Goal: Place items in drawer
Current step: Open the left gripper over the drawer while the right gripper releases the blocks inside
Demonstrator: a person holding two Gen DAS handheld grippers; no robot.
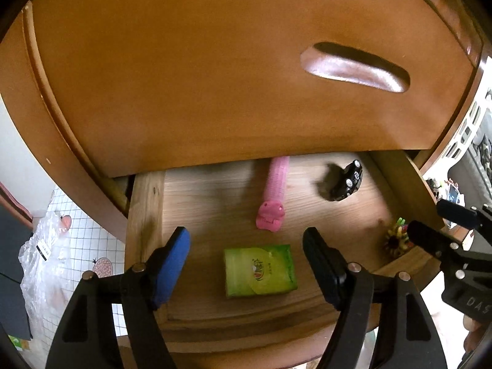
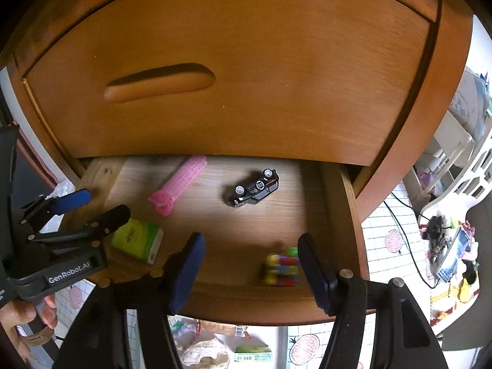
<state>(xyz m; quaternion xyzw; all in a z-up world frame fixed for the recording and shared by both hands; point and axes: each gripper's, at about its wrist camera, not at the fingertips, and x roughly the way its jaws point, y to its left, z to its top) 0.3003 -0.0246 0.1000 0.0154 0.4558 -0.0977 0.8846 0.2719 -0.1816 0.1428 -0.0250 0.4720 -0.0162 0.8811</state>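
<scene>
Lower drawer [image 1: 144,203] is pulled out under the closed upper drawer front [image 1: 215,77]. Four items lie on its wooden floor.

Left wrist view:
- left gripper [image 1: 246,264] hangs over the drawer, jaws spread wide, nothing between them
- green tissue pack [image 1: 259,270] lies flat between the fingers, not touched
- pink hair roller [image 1: 273,196] at 12 o'clock from the pack, far end tucked under the upper front
- black toy car [image 1: 344,181] at 1 o'clock, near the back, blurred
- multicolour toy [image 1: 396,240] at 3 o'clock, against the drawer's right wall
- right gripper [image 1: 430,230] comes in from the 3 o'clock edge, just beside that toy

Right wrist view:
- right gripper [image 2: 250,264] is also spread wide and empty
- multicolour toy [image 2: 281,269] sits low between the fingers, close to the right one; blurred, contact can't be told
- car [image 2: 253,189] lies on its side at 12 o'clock, wheels showing
- roller [image 2: 180,184] at 11 o'clock, tissue pack [image 2: 138,240] at 9
- left gripper [image 2: 92,206] at 9 o'clock over the pack, a hand [image 2: 27,316] on its grip
</scene>
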